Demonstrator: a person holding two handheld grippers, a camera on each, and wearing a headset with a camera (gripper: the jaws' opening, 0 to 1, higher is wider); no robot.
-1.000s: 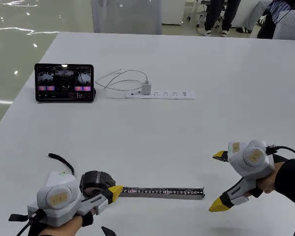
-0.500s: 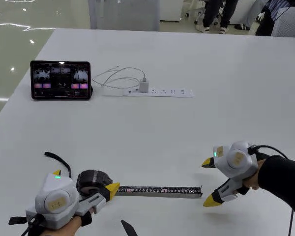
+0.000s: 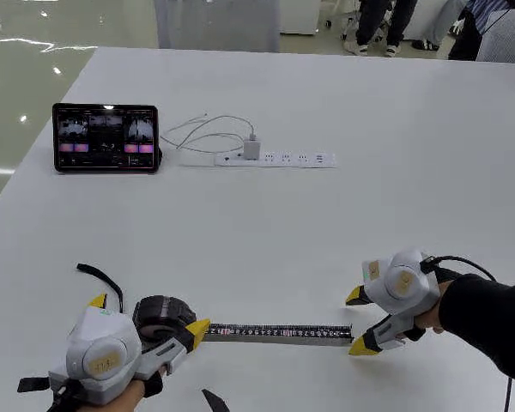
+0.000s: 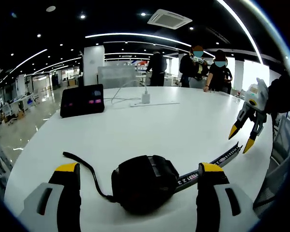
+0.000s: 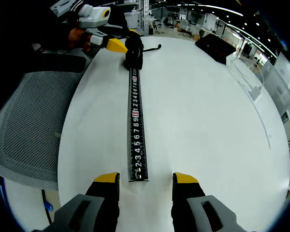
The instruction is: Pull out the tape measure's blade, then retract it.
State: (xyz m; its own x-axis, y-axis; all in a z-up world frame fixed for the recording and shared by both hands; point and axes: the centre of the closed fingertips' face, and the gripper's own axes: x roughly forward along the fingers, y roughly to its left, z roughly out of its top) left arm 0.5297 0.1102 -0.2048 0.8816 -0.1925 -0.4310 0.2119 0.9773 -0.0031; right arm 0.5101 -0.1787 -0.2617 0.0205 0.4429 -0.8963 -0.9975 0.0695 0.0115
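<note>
On the white worktop (image 3: 326, 223), a black, round plastic tape measure case (image 3: 163, 316) is seen lying near the front edge. Its dark, numbered blade (image 3: 279, 333) is drawn out flat across the surface toward the right. The case is straddled by the white, yellow-tipped left gripper (image 3: 148, 314), whose jaws are held wide apart. In the left gripper view one jaw is set just beside the blade where it leaves the case, and the other is kept clear of the case. A thin black wrist strap (image 3: 99, 276) is trailed from the case.

The blade's free end is flanked by the white, yellow-tipped right gripper (image 3: 359, 322). Its jaws are spread to either side of the end and are not closed on it.

Farther back, a black rectangular tablet (image 3: 106, 138) with a lit screen is propped. A long white power strip (image 3: 275, 160) with a looped white cable (image 3: 210, 133) is laid beside it.
</note>
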